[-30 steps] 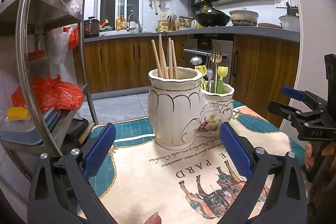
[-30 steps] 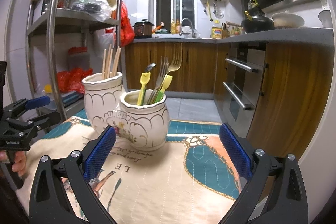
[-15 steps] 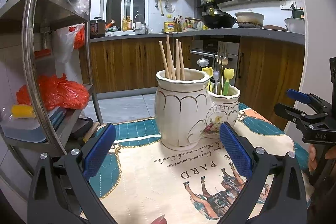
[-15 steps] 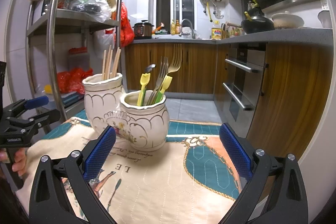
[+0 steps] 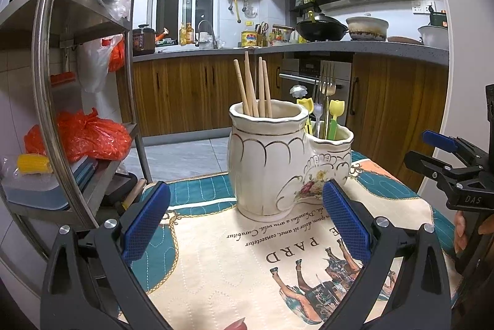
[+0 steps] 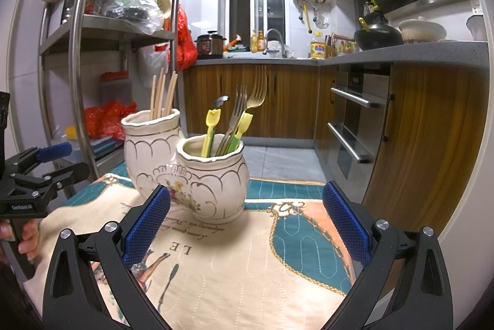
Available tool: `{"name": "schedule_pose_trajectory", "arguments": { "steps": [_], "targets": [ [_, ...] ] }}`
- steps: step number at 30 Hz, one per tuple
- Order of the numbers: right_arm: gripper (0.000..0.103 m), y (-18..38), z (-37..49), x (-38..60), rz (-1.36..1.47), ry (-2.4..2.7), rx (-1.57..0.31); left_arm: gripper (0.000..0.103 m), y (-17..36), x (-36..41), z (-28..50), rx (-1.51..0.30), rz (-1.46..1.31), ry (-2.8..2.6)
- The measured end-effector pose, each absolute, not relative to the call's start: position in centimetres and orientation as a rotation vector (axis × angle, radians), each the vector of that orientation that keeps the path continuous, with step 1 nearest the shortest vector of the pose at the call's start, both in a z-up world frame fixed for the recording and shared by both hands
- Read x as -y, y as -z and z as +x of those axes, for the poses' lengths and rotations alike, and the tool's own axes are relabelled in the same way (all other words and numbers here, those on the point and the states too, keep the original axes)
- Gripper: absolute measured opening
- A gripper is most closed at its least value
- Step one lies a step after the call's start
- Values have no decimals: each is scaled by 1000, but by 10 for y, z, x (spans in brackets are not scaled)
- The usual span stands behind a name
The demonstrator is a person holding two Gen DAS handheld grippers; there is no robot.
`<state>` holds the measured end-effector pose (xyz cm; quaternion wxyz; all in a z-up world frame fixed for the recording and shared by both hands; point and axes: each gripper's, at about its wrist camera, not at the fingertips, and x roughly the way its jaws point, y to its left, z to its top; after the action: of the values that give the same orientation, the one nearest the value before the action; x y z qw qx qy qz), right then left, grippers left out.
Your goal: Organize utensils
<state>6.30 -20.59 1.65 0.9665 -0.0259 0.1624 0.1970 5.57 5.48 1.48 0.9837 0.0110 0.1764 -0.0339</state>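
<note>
A cream two-part ceramic utensil holder (image 5: 271,163) (image 6: 191,172) stands on a printed tablecloth (image 5: 247,262) (image 6: 247,262). Its taller pot holds several wooden chopsticks (image 5: 253,89) (image 6: 163,95). The lower pot holds metal forks (image 5: 326,89) (image 6: 253,101), a spoon and yellow-green plastic utensils (image 5: 335,116) (image 6: 210,129). My left gripper (image 5: 245,223) is open in front of the holder, with nothing between its fingers. My right gripper (image 6: 245,223) is also open and holds nothing, on the holder's other side. Each gripper shows at the edge of the other's view.
A steel shelf rack (image 5: 46,101) (image 6: 80,58) with an orange bag (image 5: 89,138) and boxes stands close to the table's left. Wooden cabinets (image 5: 185,95) and an oven (image 6: 355,126) lie beyond the table's far edge. A hand (image 6: 24,237) holds the left gripper's handle.
The left wrist view has shifted a little: the holder now sits further right and slightly higher in it. The right wrist view is almost unchanged. Both grippers stay open.
</note>
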Motion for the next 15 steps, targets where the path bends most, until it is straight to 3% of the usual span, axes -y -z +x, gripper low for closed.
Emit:
{"name": "schedule_pose_trajectory", "arguments": {
  "steps": [15],
  "targets": [
    [98, -16, 63, 206, -52, -398, -328, 97, -15, -55, 58, -355, 21, 69]
  ]
}}
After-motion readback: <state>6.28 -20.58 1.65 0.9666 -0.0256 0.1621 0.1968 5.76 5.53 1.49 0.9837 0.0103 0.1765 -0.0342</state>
